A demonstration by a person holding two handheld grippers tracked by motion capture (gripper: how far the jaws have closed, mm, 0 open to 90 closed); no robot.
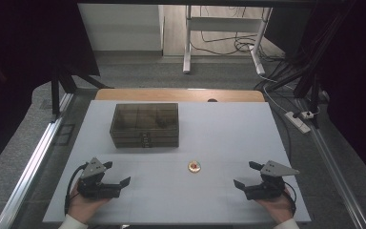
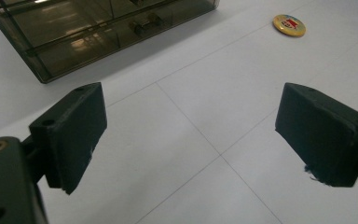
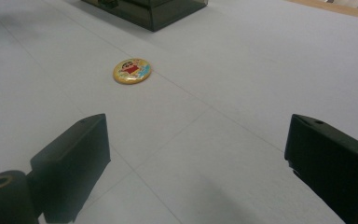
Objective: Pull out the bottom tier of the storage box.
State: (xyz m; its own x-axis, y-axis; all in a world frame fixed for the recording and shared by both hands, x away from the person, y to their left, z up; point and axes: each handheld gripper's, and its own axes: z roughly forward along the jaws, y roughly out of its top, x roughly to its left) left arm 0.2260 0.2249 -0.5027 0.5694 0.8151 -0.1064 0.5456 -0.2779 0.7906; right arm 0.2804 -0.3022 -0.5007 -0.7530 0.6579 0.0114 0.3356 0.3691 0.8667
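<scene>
A small round yellow badge (image 1: 194,166) with a cartoon figure lies flat on the white table (image 1: 228,129), between the two hands. A smoky transparent drawer box (image 1: 145,125) stands behind it toward the left. My left gripper (image 1: 116,173) rests near the front left, jaws wide open with nothing between them. My right gripper (image 1: 247,174) sits near the front right, likewise open and empty. In the left gripper view the badge (image 2: 289,24) lies far off at upper right and the box (image 2: 93,28) at upper left. The right gripper view shows the badge (image 3: 132,71) ahead, left of centre.
The box's corner (image 3: 154,11) reaches into the top of the right gripper view. A wooden strip (image 1: 178,94) borders the table's far edge. Metal rails (image 1: 38,152) run along both sides, and cables and a power strip (image 1: 299,121) lie on the floor at right.
</scene>
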